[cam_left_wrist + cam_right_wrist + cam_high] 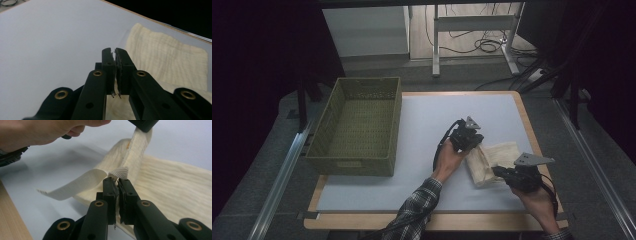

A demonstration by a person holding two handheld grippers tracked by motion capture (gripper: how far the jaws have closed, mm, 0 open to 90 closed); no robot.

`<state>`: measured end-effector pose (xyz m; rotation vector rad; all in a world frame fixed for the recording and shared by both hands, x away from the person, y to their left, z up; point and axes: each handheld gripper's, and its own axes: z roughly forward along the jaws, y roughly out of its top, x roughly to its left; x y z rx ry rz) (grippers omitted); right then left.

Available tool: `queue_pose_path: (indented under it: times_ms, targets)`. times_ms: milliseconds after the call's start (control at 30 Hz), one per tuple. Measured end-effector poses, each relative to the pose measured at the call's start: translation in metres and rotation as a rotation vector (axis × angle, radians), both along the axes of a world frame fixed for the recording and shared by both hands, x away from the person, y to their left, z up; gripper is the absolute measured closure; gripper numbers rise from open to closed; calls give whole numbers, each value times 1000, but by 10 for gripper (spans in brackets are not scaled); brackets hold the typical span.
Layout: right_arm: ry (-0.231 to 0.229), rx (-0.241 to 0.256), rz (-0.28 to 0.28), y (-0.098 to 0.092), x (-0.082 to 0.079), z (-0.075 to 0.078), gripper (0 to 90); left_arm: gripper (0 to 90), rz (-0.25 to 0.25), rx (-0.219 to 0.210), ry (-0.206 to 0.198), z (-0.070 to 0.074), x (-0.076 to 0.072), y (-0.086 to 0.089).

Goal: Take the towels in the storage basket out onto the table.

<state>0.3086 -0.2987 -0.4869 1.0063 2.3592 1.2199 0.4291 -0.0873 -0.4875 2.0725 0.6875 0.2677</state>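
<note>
Slippage worries me: my left gripper (pixel 473 141) and right gripper (pixel 501 172) each pinch thin cloth (pixel 504 152) edges at four o'clock, and uneven lifting could free one.

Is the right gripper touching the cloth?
Touching. In the right gripper view, the right gripper has its jaws shut on a folded edge of the cloth, lifting it.

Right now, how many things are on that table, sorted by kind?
Baskets: 1, the green woven basket.
Cloths: 1, the cream cloth.
Tongs: 2, the left tongs and the right tongs, both pinching the cloth.
Total: 4.
</note>
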Motion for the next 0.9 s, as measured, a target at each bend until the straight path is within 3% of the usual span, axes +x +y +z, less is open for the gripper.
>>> queue_pose_path:
  times_ms: [400, 767, 800, 900]
  targets:
    - [-3, 12, -80, -36, -2, 2, 846, 859, -61, 26, -30, 8, 11, -47]
    - [-10, 17, -123, -54, -3, 1, 844, 849, -67, 15, -18, 6, 18, -76]
    - [-9, 17, -130, -56, -3, 1, 843, 819, -71, 20, -21, 6, 19, -76]
    - [-9, -2, -159, -60, -2, -1, 827, 618, -62, 1, -17, 5, 18, -75]
